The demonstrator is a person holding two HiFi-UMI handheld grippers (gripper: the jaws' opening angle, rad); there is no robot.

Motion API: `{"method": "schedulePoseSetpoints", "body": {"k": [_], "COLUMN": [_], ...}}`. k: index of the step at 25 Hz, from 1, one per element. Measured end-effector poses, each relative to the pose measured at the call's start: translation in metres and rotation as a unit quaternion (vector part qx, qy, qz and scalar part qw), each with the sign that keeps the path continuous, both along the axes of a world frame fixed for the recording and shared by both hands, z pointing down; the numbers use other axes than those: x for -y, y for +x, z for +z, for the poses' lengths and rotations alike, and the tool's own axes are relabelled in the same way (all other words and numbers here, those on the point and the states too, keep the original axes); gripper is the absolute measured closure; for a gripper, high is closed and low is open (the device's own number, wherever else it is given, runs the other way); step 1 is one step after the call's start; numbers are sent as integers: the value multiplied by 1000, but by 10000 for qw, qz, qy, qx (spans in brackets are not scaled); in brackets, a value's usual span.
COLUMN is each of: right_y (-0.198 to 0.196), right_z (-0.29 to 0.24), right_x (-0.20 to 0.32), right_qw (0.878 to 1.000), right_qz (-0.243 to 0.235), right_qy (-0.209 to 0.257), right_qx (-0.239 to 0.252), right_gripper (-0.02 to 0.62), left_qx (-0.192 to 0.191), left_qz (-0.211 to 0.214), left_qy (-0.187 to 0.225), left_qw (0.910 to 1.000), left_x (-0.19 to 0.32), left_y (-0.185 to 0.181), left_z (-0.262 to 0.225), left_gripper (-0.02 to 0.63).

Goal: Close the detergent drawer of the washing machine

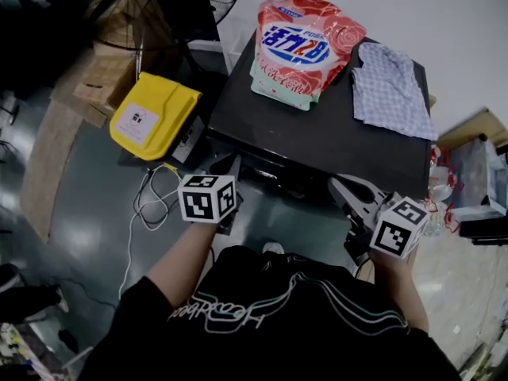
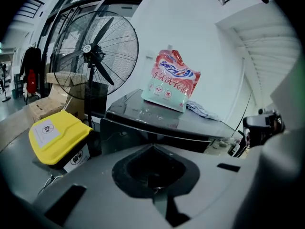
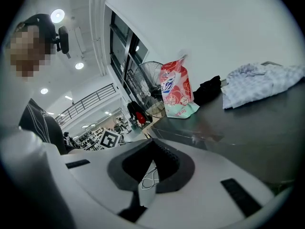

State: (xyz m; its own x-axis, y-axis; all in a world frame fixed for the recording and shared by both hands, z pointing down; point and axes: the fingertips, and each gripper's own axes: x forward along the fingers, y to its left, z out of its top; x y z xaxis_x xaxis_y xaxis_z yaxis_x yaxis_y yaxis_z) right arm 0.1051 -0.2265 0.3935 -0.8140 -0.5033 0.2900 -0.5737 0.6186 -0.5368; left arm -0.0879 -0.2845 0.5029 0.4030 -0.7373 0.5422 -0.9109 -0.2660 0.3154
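The dark washing machine [image 1: 317, 137] stands in front of me, with its top facing the head view. I cannot make out its detergent drawer along the shadowed front edge. My left gripper [image 1: 232, 165] points at the machine's front left corner, shut and holding nothing. My right gripper [image 1: 338, 186] hovers near the front right, also shut and holding nothing. In the left gripper view the joined tips of the left gripper [image 2: 152, 147] aim at the machine's front panel [image 2: 143, 130]. In the right gripper view the right gripper [image 3: 151, 141] sits level with the machine's top [image 3: 248, 123].
A pink detergent bag [image 1: 302, 46] and a crumpled checked shirt [image 1: 390, 90] lie on the machine's top. A yellow bin [image 1: 151, 116] and a white cable [image 1: 147, 201] lie on the floor to the left. A standing fan [image 2: 93, 51] and cardboard boxes [image 1: 103, 78] stand beyond. Clutter [image 1: 476, 181] sits at the right.
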Motion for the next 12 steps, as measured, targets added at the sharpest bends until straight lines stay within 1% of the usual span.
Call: {"method": "schedulePoseSetpoints", "body": {"k": [5,12], "right_y": [13,18], "right_z": [-3,3], "right_x": [1,-10], "right_qw": [10000,9997], "right_qz": [67,219], "right_qy": [4,37], "right_qx": [-30,-108], "right_gripper": [569,569], "left_qx": [293,288], "left_qz": [-15,67], "left_qy": [96,119], "left_qw": [9995,9995], "left_x": [4,19], "left_y": [4,4], "left_z": [-1,5], "left_gripper": [583,583]}}
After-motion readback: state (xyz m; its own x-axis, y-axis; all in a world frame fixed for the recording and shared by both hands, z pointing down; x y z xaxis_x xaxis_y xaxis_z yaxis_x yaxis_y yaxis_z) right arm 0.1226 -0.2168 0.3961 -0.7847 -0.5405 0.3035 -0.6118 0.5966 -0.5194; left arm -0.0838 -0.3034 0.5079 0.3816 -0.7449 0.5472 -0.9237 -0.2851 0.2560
